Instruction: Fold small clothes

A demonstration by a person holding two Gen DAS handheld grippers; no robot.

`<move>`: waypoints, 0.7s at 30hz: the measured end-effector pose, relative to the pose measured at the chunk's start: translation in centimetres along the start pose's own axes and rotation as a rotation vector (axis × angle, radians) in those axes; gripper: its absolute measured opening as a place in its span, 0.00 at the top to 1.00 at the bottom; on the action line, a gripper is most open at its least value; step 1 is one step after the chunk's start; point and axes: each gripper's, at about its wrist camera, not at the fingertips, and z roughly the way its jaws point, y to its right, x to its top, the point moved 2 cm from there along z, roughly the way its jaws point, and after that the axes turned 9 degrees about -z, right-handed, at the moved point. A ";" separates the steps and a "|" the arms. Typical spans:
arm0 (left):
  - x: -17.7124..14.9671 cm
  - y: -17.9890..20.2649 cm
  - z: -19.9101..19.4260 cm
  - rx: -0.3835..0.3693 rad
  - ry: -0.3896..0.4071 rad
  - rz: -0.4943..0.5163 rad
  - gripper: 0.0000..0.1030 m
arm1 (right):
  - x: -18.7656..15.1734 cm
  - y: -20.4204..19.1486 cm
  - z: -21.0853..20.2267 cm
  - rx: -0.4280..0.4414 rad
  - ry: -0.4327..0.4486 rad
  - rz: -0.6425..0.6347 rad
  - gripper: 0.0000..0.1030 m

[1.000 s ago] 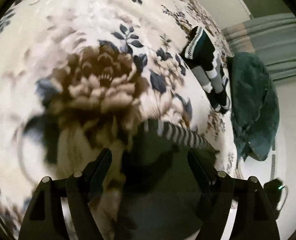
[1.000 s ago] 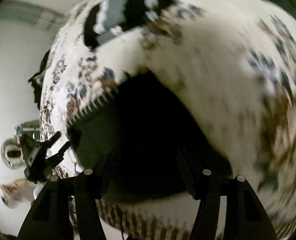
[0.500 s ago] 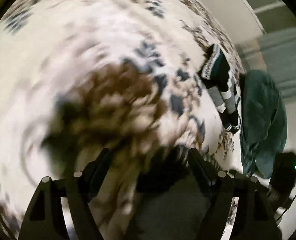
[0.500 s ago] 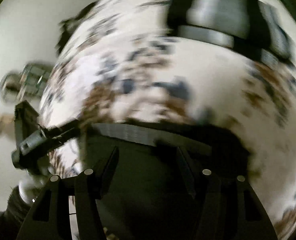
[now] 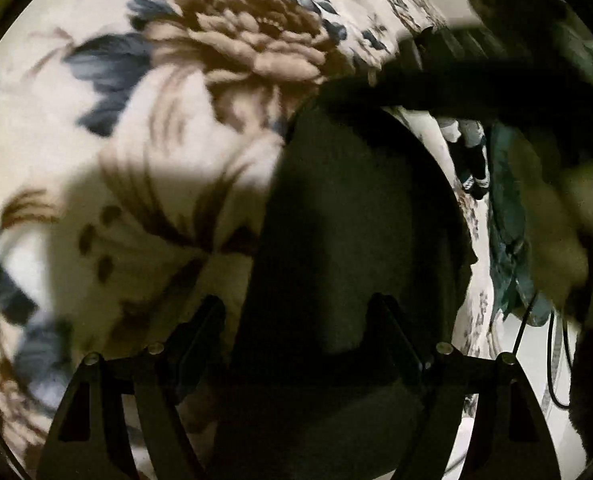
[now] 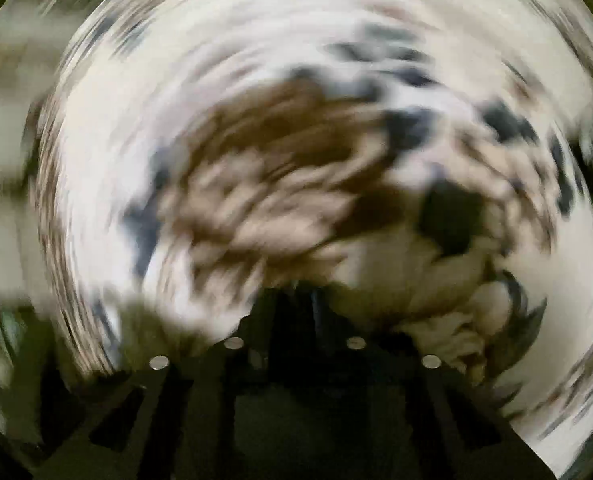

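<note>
the left tool (image 5: 296, 312) hangs low over the floral bedspread (image 5: 144, 128), its two fingers spread wide apart, and the dark garment (image 5: 356, 220) lies flat on the cover between and ahead of them, not pinched by either finger as far as i can see. a dark bar crosses above the garment's far edge; i cannot tell what it is. further off, near the bed's edge, sit striped socks (image 5: 470, 156) beside a teal cloth (image 5: 504, 216). the right tool (image 6: 294, 308) is smeared by motion over the same flowered cover (image 6: 256, 80); its fingers look drawn close together, with nothing clearly between them.
</note>
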 end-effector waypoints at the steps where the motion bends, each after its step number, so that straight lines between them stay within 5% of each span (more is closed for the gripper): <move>1: -0.2 -0.1 0.0 -0.005 -0.004 -0.003 0.25 | 0.6 1.7 -0.1 -0.062 0.009 0.060 0.98; 3: -0.4 -0.3 -0.1 -0.017 -0.007 -0.012 0.25 | 1.2 3.8 -0.4 -0.078 0.010 0.124 0.98; 7: -0.6 -0.4 -0.3 -0.029 -0.014 -0.013 0.25 | 1.6 3.3 -2.6 0.127 0.027 0.109 0.96; 9: -0.7 -0.2 -0.3 -0.024 -0.016 -0.004 0.25 | 1.7 0.4 -3.2 0.164 0.003 -0.013 0.77; 10: -0.7 -0.1 -0.3 -0.019 -0.019 0.004 0.25 | 1.6 -1.5 -2.8 0.151 -0.029 -0.103 0.60; 11: -0.7 0.0 -0.2 -0.015 -0.022 0.010 0.25 | 1.4 -3.0 -2.0 0.112 -0.069 -0.182 0.57; 13: -0.7 0.2 -0.3 -0.002 -0.027 0.030 0.25 | 1.1 -5.8 0.5 0.019 -0.171 -0.314 0.58; 15: -0.8 0.3 -0.2 0.004 -0.034 0.045 0.25 | 0.9 -6.4 2.6 -0.099 -0.212 -0.371 0.90; 16: -0.8 0.5 -0.1 0.006 -0.040 0.055 0.25 | 1.1 -5.8 2.8 -0.107 -0.208 -0.330 0.92; 21: -1.6 0.6 0.4 -0.005 -0.071 0.060 0.25 | 0.4 4.4 3.2 0.247 -0.155 0.340 0.96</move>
